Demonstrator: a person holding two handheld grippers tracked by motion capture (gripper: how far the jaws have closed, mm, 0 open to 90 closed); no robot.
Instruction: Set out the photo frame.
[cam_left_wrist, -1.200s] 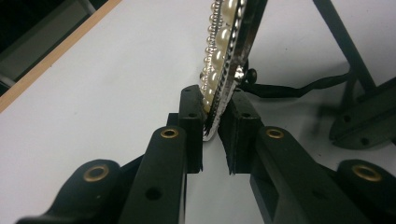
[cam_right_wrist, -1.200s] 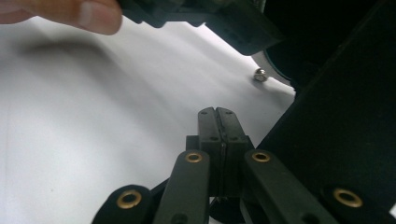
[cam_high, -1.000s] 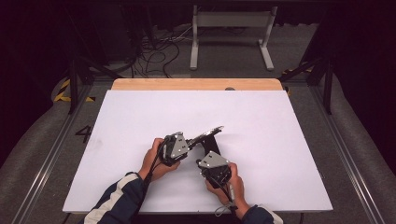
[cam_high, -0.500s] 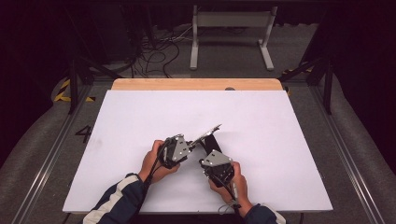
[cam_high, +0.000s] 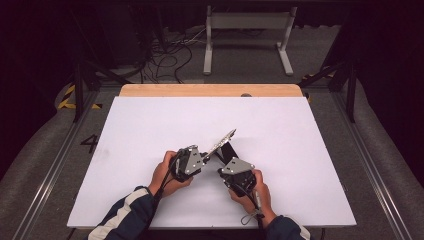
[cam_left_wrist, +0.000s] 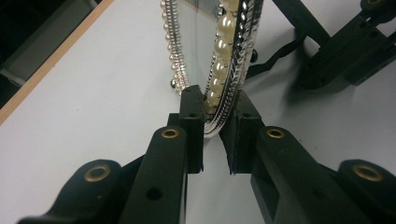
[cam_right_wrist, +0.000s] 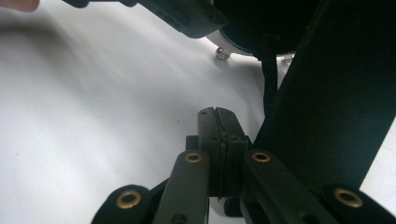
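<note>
The left gripper (cam_high: 204, 158) clamps the lower rim of a pearl-trimmed picture frame (cam_high: 222, 141), with one jaw on each face of the rim as seen in the left gripper view, where the frame (cam_left_wrist: 224, 70) rises edge-on between the jaws. In the high view the frame is tilted, its upper end pointing up and to the right, and it sits in the near middle of the white table top (cam_high: 150, 125). The frame's black back stand (cam_high: 229, 150) angles down toward the table beside the right gripper (cam_high: 226, 172). The right gripper's jaws are pressed together with nothing visible between them in the right gripper view (cam_right_wrist: 218, 122), and the stand (cam_right_wrist: 327, 102) runs just beside them on one side; whether it touches them cannot be told. Open table surface lies on all sides of the frame: wide room toward the far wooden edge strip (cam_high: 210, 90), and broad margins to the left and right edges. The near edge is closest, just behind the person's two hands. In the left gripper view the frame's top is cut off by the picture border, and its glass face is seen too obliquely to make out any content. In the right gripper view the frame's underside is dark and blurred, with only a small metal ball foot (cam_right_wrist: 221, 54) distinct.
</note>
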